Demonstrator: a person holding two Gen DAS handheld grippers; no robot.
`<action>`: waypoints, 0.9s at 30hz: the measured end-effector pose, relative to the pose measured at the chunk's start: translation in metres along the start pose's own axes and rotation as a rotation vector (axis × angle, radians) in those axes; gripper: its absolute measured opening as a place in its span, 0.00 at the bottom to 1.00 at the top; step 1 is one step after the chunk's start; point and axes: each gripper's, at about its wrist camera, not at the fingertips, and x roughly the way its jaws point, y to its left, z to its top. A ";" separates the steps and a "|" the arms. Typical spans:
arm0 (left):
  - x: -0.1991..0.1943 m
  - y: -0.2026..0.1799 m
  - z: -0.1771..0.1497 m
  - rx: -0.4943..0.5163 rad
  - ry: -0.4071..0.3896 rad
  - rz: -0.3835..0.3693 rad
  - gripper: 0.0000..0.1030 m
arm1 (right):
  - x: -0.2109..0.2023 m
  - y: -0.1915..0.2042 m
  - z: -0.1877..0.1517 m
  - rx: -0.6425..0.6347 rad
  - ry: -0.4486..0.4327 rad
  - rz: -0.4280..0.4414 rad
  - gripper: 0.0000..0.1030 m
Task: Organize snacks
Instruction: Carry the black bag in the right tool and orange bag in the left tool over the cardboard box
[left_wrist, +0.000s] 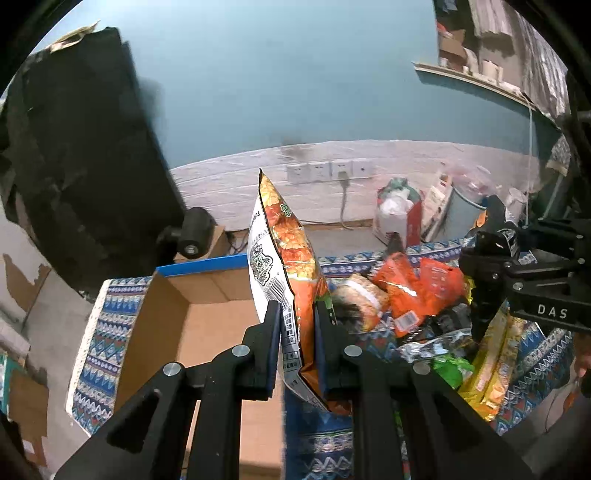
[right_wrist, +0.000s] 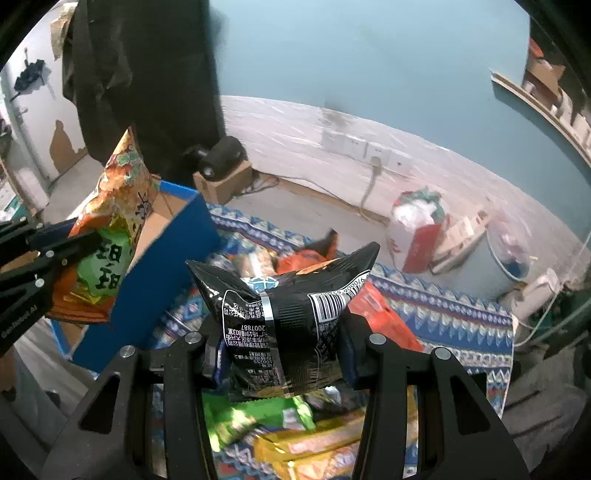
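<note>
At the middle of the left wrist view, an orange snack bag (left_wrist: 291, 258) is pinched upright by the left gripper (left_wrist: 297, 325). A puffy black snack bag (right_wrist: 284, 321) is squeezed by the right gripper (right_wrist: 280, 350). Nothing is seen yet in the cardboard box (left_wrist: 207, 295); many snacks (left_wrist: 406, 295) are left on the patterned cloth (left_wrist: 110, 325).

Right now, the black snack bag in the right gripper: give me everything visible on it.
The black snack bag is a glossy, puffed foil pouch with white print, a barcode and a blue-white logo near its top. Its back seam faces the camera and its crimped upper corners flare outward. The right gripper is shut on its middle, one pad on each side, holding it above the snack pile on the patterned cloth.
</note>
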 end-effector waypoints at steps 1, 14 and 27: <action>0.000 0.006 -0.001 -0.011 0.000 0.006 0.16 | 0.002 0.005 0.005 -0.004 -0.004 0.011 0.43; 0.010 0.069 -0.023 -0.127 0.040 0.077 0.16 | 0.023 0.066 0.043 -0.066 -0.019 0.103 0.43; 0.023 0.111 -0.041 -0.195 0.096 0.128 0.16 | 0.058 0.127 0.067 -0.120 0.017 0.206 0.43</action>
